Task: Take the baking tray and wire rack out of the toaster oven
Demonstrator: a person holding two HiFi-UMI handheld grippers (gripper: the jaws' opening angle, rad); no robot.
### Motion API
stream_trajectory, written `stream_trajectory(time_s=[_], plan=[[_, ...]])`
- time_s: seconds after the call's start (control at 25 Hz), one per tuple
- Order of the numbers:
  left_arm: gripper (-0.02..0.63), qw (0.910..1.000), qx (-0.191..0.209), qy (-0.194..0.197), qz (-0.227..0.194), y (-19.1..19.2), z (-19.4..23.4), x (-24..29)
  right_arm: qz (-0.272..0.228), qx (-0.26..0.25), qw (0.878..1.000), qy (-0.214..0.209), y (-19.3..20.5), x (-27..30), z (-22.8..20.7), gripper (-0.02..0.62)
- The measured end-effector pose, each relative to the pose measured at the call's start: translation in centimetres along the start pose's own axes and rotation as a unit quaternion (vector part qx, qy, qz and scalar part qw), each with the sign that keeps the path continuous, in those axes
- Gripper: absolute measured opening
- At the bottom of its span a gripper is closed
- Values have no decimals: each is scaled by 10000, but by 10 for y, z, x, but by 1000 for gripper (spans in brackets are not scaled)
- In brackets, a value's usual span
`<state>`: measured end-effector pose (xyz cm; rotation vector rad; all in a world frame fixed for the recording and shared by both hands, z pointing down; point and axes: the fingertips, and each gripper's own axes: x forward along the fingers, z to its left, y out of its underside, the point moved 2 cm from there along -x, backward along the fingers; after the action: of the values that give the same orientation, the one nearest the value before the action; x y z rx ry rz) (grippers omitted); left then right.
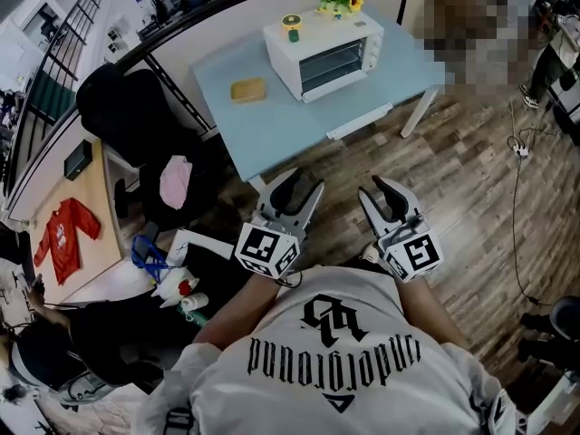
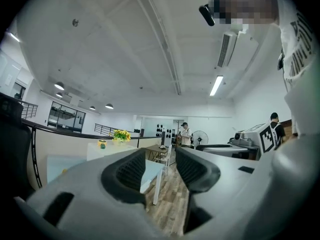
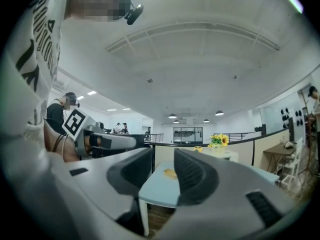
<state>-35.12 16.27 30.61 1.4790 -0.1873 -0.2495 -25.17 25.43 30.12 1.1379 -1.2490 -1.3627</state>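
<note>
Both tongs are empty. The left gripper [image 1: 304, 185] and right gripper [image 1: 372, 188] are held level at the person's waist, jaws moderately apart, apparently readied for the reach. The toaster oven [image 1: 326, 53] stands well away on the far part of the light-blue table [image 1: 272, 125], door closed. The baking tray and wire rack are presumably inside, but cannot be made out. Extraction has not yet begun.

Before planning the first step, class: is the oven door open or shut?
Shut: in the head view the oven door lies flush against the oven's front, glass upright.
</note>
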Motion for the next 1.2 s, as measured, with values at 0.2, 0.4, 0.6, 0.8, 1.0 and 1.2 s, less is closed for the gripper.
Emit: stream_trajectory(time_s=[0.2,0.4,0.6,0.8,1.0,1.2], plan=[[286,9999,6,-118,46,4,-1,19,-22,113,9999,-9,4,1,-20,246],[295,9997,43,-151,205,13,-12,50,-40,107,9999,-102,8,-1,-49,282],[316,9992,67,-318,246,17,-22,92,61,205,9995,-221,18,-3,-88,294],[316,9987,128,-375,306,22,-35,137,112,191,9990,-381,22,-6,-131,299],[315,9983,185,-451,310,25,-52,181,120,200,9987,-446,25,-16,-177,298],[314,9978,187,-463,444,39,-73,215,187,286,9983,-482,40,-31,-213,298]])
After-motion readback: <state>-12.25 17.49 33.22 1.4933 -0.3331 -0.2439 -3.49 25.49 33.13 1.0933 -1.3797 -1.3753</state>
